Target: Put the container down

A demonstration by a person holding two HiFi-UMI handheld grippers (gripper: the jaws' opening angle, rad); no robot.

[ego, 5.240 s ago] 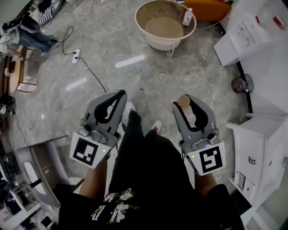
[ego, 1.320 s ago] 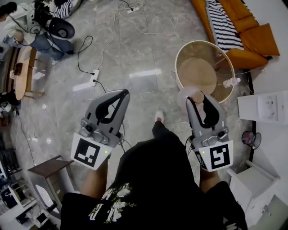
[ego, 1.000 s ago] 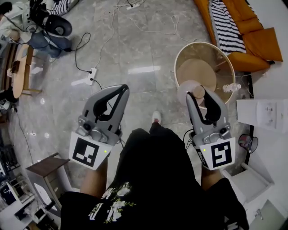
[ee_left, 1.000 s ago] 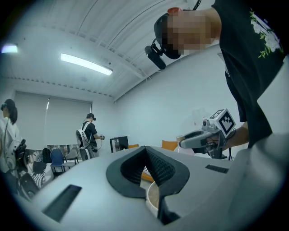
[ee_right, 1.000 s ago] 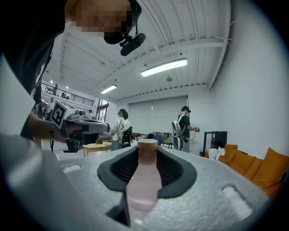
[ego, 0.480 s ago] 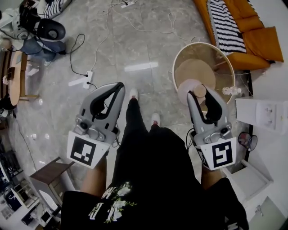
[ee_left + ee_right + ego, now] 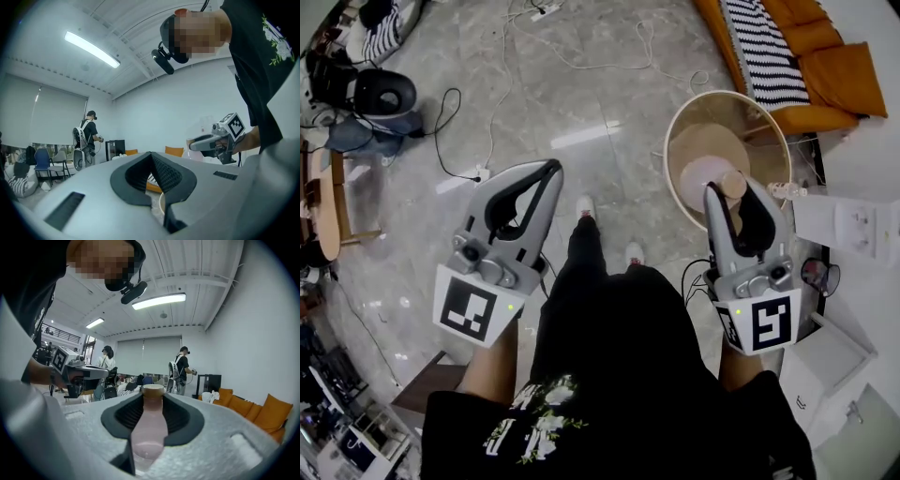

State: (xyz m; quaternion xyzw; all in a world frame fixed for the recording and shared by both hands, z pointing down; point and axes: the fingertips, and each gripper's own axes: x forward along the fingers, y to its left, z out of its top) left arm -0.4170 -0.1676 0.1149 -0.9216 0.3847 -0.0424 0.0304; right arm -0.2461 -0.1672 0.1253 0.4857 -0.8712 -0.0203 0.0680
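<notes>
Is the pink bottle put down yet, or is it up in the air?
Not yet. Done: the right gripper has the pink bottle pinched between its fingers and has it by the near side of the round table. In hand: the bottle is up in the air, not resting on anything. Left: lower it onto a surface and open the fingers. The left gripper is shut and empty.

surface: marble floor [image 7: 609, 84] | on it: power strip [image 7: 480, 173], cables [image 7: 494, 117], round table [image 7: 724, 94]
</notes>
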